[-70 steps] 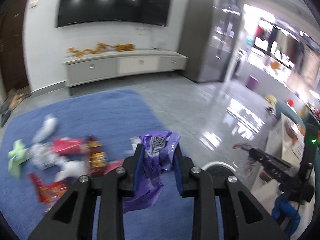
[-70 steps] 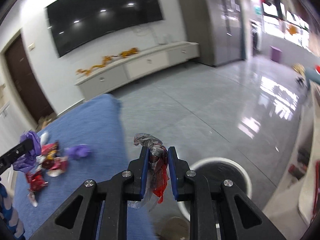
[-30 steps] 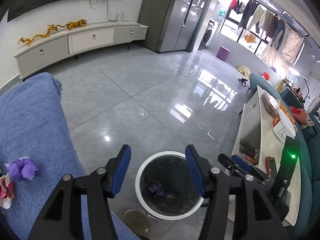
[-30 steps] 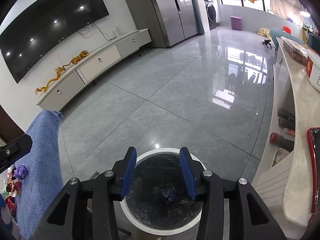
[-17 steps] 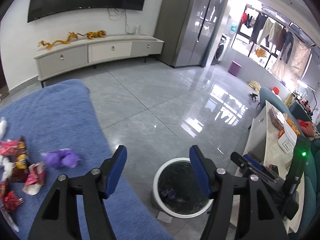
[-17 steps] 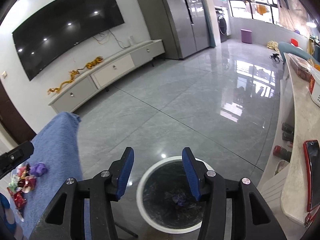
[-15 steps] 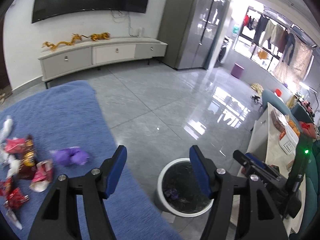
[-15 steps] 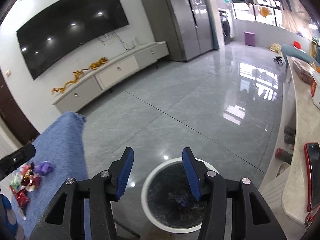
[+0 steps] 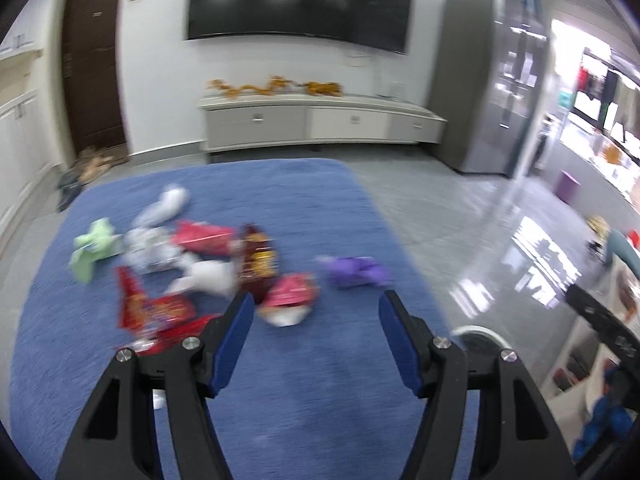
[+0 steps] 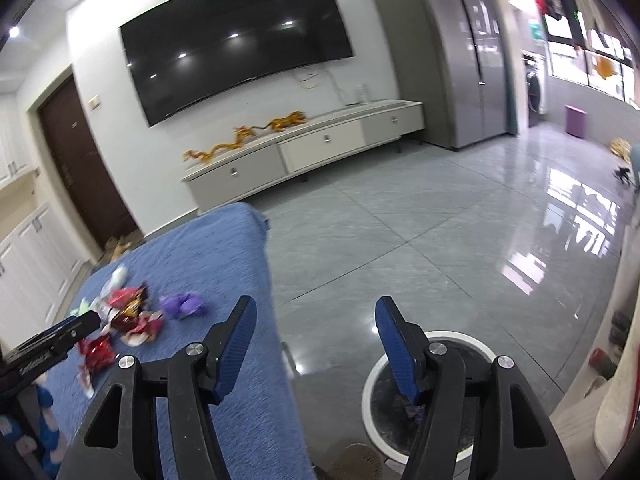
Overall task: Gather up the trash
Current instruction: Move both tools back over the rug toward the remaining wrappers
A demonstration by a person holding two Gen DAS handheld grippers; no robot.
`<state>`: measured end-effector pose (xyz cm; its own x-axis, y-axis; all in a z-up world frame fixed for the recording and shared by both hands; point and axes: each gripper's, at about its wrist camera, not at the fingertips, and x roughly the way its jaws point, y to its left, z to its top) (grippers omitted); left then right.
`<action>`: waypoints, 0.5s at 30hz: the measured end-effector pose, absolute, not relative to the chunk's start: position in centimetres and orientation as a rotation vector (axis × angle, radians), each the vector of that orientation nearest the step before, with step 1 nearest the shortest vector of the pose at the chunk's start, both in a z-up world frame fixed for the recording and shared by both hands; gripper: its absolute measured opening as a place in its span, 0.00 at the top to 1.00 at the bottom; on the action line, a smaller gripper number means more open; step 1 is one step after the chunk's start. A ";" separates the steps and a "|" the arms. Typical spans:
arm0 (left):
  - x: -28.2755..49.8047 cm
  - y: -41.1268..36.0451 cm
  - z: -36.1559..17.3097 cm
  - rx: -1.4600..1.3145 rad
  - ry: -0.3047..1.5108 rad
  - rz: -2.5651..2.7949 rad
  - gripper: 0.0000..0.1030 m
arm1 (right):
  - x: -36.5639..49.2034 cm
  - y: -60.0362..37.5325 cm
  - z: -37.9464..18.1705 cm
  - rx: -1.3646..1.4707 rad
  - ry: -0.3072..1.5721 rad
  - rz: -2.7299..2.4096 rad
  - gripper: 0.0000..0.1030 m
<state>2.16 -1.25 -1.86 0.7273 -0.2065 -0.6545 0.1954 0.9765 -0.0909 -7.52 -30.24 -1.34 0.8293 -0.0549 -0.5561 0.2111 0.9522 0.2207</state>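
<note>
— What does your left camera give you?

— My left gripper (image 9: 316, 314) hangs over the blue cloth (image 9: 328, 400), fingers spread wide, nothing between them. Past the tips lies the trash: a purple wrapper (image 9: 356, 271) near the cloth's right edge, apart from the rest; a pink-and-white wrapper (image 9: 290, 300) just left of it; a dark snack bag (image 9: 258, 260) beside that; red wrappers (image 9: 154, 312) by my left finger; white tissue (image 9: 160, 212) and a green scrap (image 9: 94, 248) farther left. The picture is blurred, so I can't read any labels. The bin (image 9: 480, 336) peeks out at lower right, on the floor beside the cloth.

— And the right one?

— My right gripper (image 10: 314, 320) is released too, empty, fingers wide apart. Under its right finger sits the bin (image 10: 400, 420), white-rimmed with a dark liner and some scraps inside. The cloth (image 10: 240, 400) runs down the left, with the trash pile (image 10: 128, 312) at its far part and the purple wrapper (image 10: 182, 305) on the pile's right side. My left gripper's tip (image 10: 56, 336) pokes in from the left edge, in front of the pile.
</note>
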 end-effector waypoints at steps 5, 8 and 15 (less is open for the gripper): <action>2.0 3.7 -2.9 -0.026 0.717 -0.096 0.28 | -8.1 -29.5 -2.0 0.268 0.589 -0.117 0.40; 1.9 6.1 -3.4 -0.031 0.724 -0.051 0.28 | -9.0 -29.8 -2.4 0.267 0.595 -0.123 0.39; 1.4 9.1 -5.0 -0.007 0.757 0.004 0.26 | -8.6 -29.6 -3.0 0.271 0.620 -0.124 0.38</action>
<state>1.38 9.15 -5.02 0.7267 0.0012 -0.6870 -0.0062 1.0000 -0.0048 -8.62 -29.63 -2.98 0.8078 -0.0339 -0.5884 0.1954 0.9573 0.2130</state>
